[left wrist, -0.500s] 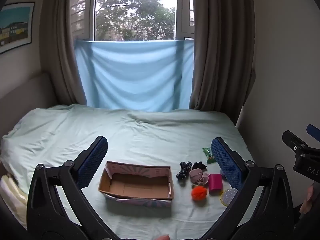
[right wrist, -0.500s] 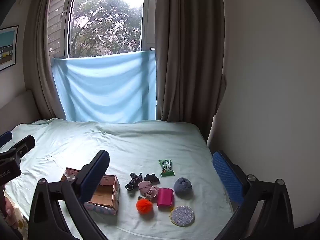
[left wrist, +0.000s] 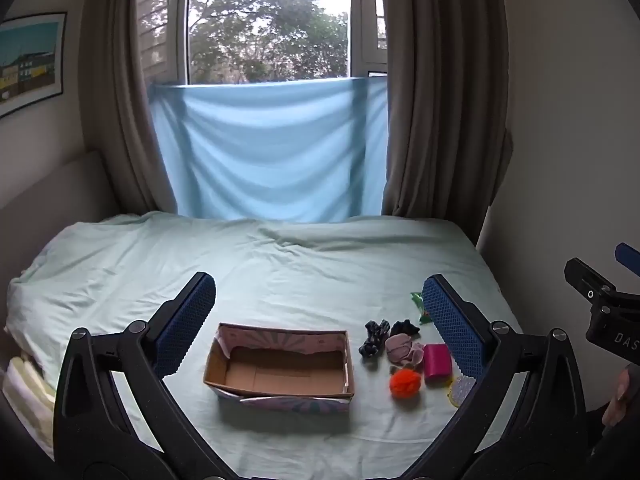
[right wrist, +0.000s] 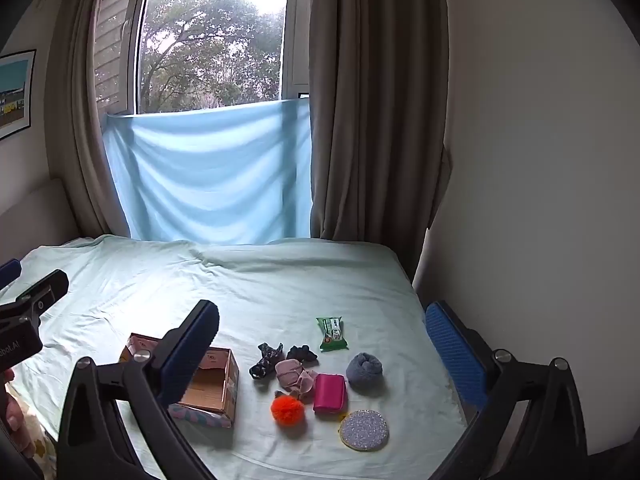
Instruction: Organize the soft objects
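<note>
An open, empty cardboard box (left wrist: pixel 280 364) with patterned sides lies on the pale green bed; it also shows in the right wrist view (right wrist: pixel 208 384). To its right lie soft items: an orange pom-pom (right wrist: pixel 287 409), a pink pouch (right wrist: pixel 329 393), a dusty-pink cloth bundle (right wrist: pixel 294 374), two dark scrunchies (right wrist: pixel 266 360), a grey rolled sock (right wrist: pixel 364 368), a green packet (right wrist: pixel 332 334) and a glittery round pad (right wrist: pixel 364 430). My left gripper (left wrist: pixel 320 324) is open and empty above the box. My right gripper (right wrist: pixel 324 354) is open and empty above the items.
The bed sheet (left wrist: pixel 280 260) runs back to a blue cloth (left wrist: pixel 268 152) under the window, with brown curtains (left wrist: pixel 440 120) on both sides. A wall (right wrist: pixel 540 160) borders the bed on the right. Folded bedding (left wrist: pixel 24 392) lies at the left edge.
</note>
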`<state>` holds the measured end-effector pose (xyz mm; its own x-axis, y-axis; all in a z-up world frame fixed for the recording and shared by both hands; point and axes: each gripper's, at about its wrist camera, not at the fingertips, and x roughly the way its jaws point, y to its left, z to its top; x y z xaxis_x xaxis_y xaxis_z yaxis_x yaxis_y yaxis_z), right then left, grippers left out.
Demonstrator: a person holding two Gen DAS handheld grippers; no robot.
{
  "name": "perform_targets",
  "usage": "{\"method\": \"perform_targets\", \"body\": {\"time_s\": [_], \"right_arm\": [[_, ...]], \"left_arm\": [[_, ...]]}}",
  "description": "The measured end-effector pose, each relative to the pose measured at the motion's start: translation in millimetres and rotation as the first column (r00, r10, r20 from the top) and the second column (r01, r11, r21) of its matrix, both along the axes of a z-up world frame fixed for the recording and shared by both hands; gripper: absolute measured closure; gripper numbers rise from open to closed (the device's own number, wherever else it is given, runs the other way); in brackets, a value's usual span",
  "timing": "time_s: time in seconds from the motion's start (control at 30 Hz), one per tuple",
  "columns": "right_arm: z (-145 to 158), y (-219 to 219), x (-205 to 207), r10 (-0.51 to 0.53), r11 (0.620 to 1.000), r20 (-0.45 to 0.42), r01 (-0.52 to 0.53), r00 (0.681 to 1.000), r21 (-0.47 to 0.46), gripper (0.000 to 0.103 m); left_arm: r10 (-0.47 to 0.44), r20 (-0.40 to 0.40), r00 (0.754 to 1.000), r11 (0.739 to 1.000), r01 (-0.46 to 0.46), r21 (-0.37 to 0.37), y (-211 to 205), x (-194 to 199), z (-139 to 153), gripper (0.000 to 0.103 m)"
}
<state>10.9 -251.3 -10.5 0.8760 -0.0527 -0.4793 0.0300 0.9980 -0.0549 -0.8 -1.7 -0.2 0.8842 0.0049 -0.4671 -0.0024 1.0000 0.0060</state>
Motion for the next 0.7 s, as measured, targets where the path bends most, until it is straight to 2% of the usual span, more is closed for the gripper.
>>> {"method": "perform_targets", "body": {"time_s": [0.7], "right_arm": [[-2, 3, 4, 0.009, 1.0, -0.004, -0.009, 1.0, 0.023, 0.0]], "left_arm": [[0.003, -0.005, 1.0, 1.0, -0.004, -0.004, 7, 3, -1, 0.0]]}}
